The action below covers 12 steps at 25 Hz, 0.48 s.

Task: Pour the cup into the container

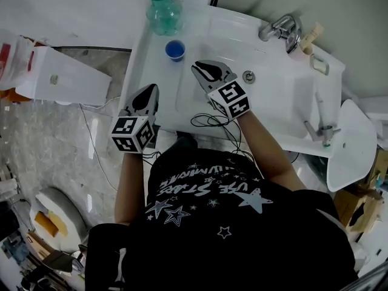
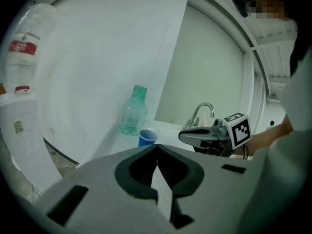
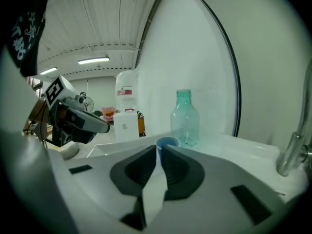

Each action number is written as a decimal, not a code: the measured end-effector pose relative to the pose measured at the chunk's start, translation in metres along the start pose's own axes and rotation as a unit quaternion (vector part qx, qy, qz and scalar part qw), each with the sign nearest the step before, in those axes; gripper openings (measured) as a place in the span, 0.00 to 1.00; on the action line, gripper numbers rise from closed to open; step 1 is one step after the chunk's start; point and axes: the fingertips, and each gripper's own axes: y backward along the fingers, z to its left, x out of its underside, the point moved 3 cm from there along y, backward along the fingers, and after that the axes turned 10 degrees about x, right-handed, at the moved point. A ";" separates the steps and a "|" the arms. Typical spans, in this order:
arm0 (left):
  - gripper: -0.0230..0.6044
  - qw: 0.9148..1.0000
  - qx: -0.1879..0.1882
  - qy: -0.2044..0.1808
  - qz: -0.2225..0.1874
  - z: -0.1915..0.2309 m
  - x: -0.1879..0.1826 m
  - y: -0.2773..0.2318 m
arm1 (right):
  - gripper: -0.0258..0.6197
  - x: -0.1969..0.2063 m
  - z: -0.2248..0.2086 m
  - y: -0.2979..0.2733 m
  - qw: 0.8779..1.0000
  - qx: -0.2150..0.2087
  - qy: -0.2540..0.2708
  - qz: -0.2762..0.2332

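The blue cup (image 1: 175, 50) stands upright on the left ledge of the white counter (image 1: 276, 105), held by neither gripper. Just behind it, close but apart, stands a clear green bottle (image 1: 162, 8) with no cap. What is in the cup cannot be made out.

The right gripper (image 1: 199, 66) hangs over the basin, to the right of the cup and a little nearer the person, pointing toward it. Its jaws are narrow, with only a thin slit between them and nothing in it. The left gripper (image 1: 152, 90) hangs at the counter's near left edge, further from the cup, with its jaws together and empty.

A drain (image 1: 248, 76) sits in the basin and a chrome tap (image 1: 280, 28) at the far right.
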 end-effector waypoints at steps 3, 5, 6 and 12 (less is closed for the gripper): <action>0.05 1.000 -0.006 0.001 -0.003 -0.018 0.007 0.005 | 0.05 -0.004 0.003 0.021 1.000 -0.010 0.001 -0.009; 0.05 1.000 -0.008 -0.001 -0.005 -0.031 0.010 0.006 | 0.05 -0.004 0.006 0.034 1.000 -0.025 0.005 -0.011; 0.05 1.000 -0.008 -0.002 -0.006 -0.038 0.012 0.007 | 0.05 -0.003 0.008 0.041 0.999 -0.031 0.010 -0.010; 0.05 1.000 -0.013 -0.008 -0.012 -0.078 0.024 0.010 | 0.05 0.006 0.008 0.080 0.998 -0.036 0.040 -0.010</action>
